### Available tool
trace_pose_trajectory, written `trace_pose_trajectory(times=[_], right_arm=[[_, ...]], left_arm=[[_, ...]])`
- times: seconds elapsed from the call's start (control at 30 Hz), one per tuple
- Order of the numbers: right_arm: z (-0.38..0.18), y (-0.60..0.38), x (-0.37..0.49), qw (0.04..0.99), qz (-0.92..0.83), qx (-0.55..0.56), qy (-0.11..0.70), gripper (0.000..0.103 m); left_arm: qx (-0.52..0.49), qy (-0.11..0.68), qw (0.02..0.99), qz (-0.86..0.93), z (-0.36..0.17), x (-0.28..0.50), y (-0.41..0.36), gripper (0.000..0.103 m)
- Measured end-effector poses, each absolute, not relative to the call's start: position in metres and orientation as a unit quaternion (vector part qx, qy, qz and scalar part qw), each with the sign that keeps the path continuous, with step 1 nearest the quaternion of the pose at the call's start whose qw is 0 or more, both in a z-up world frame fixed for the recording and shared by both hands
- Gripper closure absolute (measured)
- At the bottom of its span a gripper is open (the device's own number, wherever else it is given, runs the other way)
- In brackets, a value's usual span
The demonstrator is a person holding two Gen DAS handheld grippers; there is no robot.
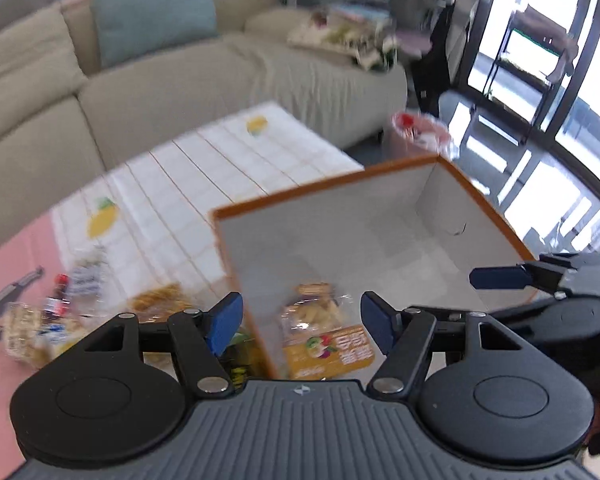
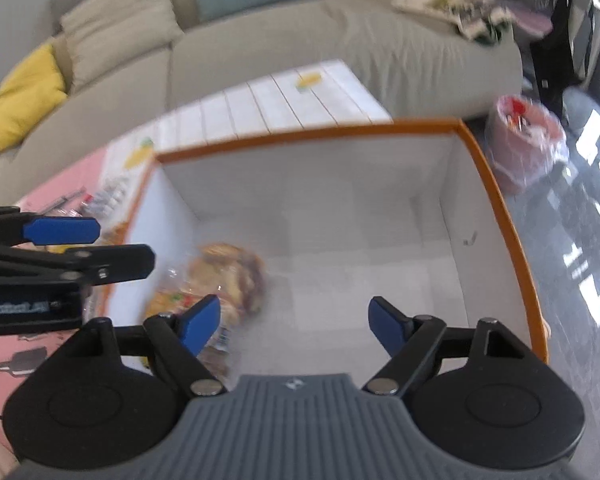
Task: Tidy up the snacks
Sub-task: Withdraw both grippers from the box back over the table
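The left gripper [image 1: 302,326] is hovering with its blue fingers [image 1: 224,322] spread wide and nothing between them, straddling the near left wall of the box [image 1: 440,216]. The right gripper [image 2: 294,326] is likewise hanging released and empty, its blue pads [image 2: 198,326] apart above the box's inside, close to the near edge.

Below both grippers, a clear bag of baked snacks [image 1: 324,332] with an orange label is lying on the white floor of the box, in its near left corner, touching or almost touching the left wall; the blur is making it hard to tell which. The box is showing an orange rim and plain white walls.

Outside the box's left wall, more snack packets [image 1: 160,302] are sitting in a loose cluster on the table [image 1: 228,156], together with a small bottle with a red cap [image 1: 58,298]; their details are smeared. The table's far half is wearing a white checked cloth with lemon prints, its near left part a pink surface.

Beyond the table's far edge a beige sofa [image 2: 340,40] is carrying a blue cushion [image 1: 152,8] and a yellow cushion [image 2: 24,96]. A pink bin [image 2: 526,144] is standing on the floor past the box's far right corner.
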State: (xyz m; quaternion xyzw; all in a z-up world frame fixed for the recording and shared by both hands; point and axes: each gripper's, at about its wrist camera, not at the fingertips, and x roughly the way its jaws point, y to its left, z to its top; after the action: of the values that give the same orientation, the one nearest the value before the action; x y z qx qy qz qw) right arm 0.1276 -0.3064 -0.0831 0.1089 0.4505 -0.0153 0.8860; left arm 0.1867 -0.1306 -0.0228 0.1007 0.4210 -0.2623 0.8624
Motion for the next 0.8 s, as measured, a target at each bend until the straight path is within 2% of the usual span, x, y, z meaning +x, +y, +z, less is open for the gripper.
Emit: trace_pose_trajectory(times=[0.17,0.33,0.8], right_arm=[[-0.061,-0.279,0.113,0.908,-0.004,0.108,0.405,0.023],[-0.049,-0.242,0.107,0.915,0.026,0.115,0.385,0.022],[-0.039,-0.110,0.116,0.904,0.075,0.062,0.416,0.022]], left_arm=[[0.114,0.377,0.891,-0.226,-0.017,0.154,-0.076,0.026],[0.135,0.364,0.903,-0.185,-0.037,0.127,-0.017,0.031],[0.240,0.299,0.924,-0.003,-0.123,0.072,0.157,0.031]])
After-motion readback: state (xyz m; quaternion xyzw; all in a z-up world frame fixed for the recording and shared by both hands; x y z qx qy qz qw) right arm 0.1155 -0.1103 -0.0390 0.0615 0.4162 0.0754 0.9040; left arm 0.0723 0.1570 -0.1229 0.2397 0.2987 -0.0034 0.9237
